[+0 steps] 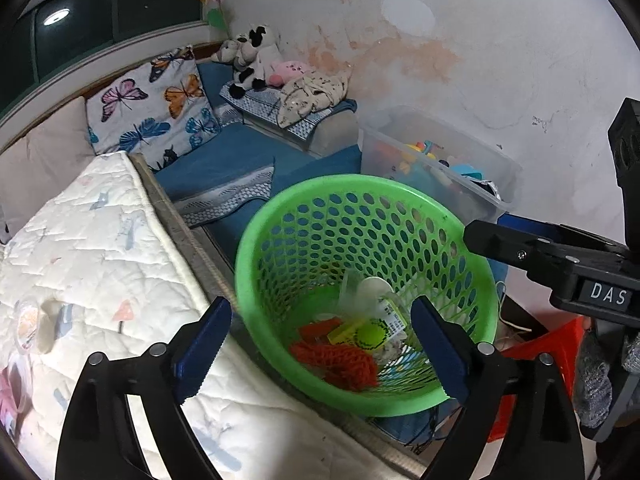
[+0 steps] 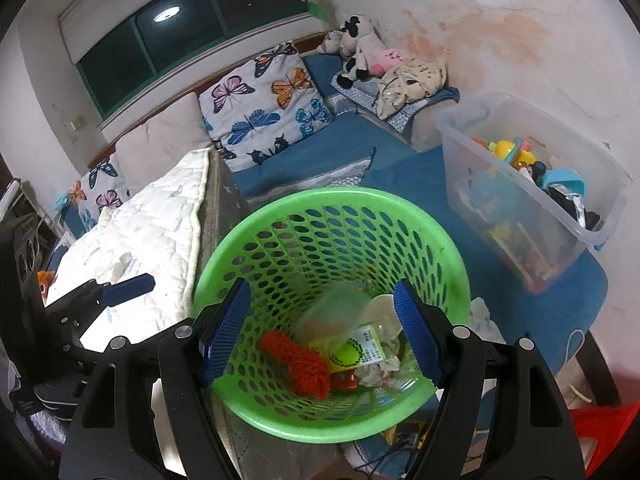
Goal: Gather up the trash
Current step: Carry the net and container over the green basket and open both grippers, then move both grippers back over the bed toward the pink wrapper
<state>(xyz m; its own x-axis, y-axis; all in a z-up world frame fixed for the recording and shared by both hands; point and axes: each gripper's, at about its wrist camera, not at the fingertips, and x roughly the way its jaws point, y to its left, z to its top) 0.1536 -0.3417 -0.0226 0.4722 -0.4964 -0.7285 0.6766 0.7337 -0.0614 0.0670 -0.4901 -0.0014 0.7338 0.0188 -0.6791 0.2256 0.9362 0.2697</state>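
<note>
A green mesh basket point(image 1: 245, 264) point(image 2: 460, 272) stands on the floor below both grippers. Inside it lie an orange net point(image 1: 340, 356) point(image 2: 300, 360), a yellow-green packet point(image 1: 368, 332) point(image 2: 352, 350), a white lid point(image 1: 374, 286) point(image 2: 380, 306) and crumpled paper point(image 2: 376, 372). A blurred clear wrapper point(image 1: 352, 292) point(image 2: 332, 312) shows above the pile. My left gripper point(image 1: 322, 350) hovers over the basket's near rim, open, with nothing between its blue pads. My right gripper point(image 2: 322, 334) hangs over the basket mouth, also open and empty. Each gripper shows in the other's view: the right point(image 1: 520, 248), the left point(image 2: 128, 284).
A white quilted mattress point(image 1: 100, 248) point(image 2: 160, 220) lies left of the basket. A clear bin of toys point(image 1: 440, 160) point(image 2: 532, 200) stands at the right on a blue cushion. Butterfly pillows point(image 1: 152, 108) and plush toys point(image 2: 360, 52) line the back. A red stool point(image 1: 560, 344) is at lower right.
</note>
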